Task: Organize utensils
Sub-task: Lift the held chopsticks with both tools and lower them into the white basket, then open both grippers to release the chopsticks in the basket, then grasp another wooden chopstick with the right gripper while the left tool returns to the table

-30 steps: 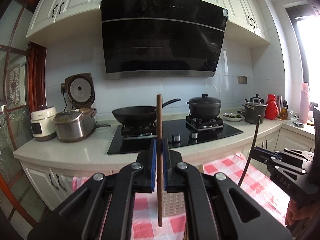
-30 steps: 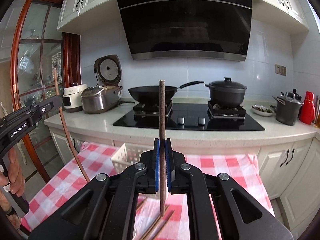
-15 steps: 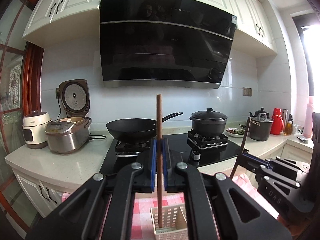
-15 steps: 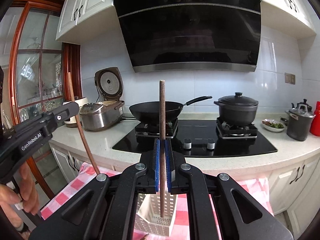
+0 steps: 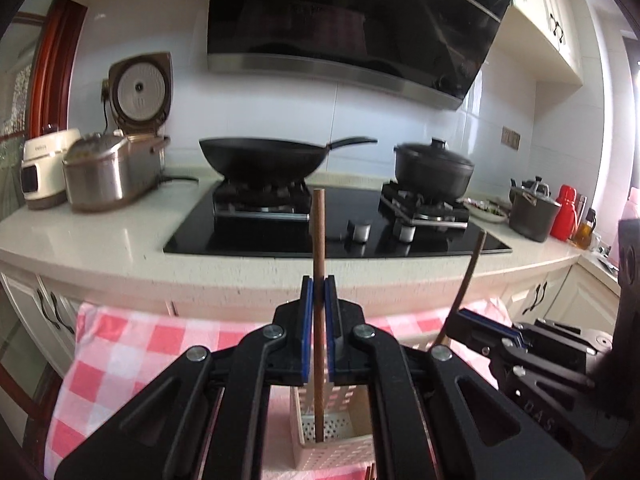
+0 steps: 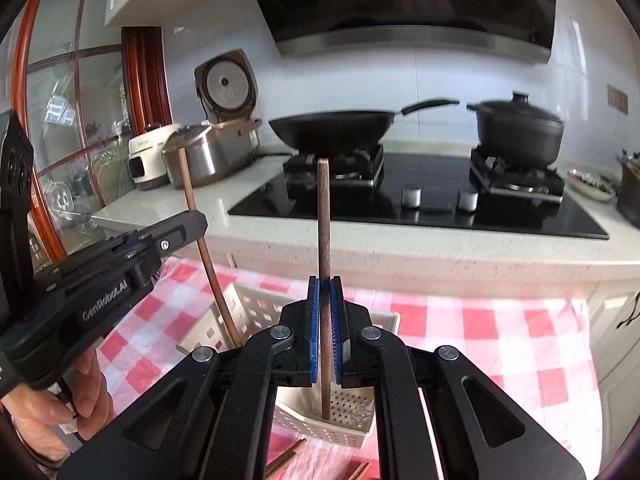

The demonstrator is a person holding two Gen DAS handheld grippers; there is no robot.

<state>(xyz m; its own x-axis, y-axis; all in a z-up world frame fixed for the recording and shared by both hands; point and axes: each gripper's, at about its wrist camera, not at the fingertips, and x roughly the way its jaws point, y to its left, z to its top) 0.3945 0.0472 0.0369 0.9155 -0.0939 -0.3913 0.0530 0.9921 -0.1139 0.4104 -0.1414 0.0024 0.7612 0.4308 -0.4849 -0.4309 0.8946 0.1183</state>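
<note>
Clamping one upright chopstick (image 5: 319, 264) each, both hand-held grippers (image 5: 319, 320) hold them over the basket (image 6: 360, 424).

Checked cloth (image 6: 472, 320) bears basket (image 6: 260, 308), seemingly chopsticks (image 6: 286, 458).

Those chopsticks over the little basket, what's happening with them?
A person holds a clamp tool in each hand. The left tool and the right tool each grip one brown chopstick upright. Both lower ends reach down into the white perforated basket on the checked cloth, and neither is released yet.
</note>
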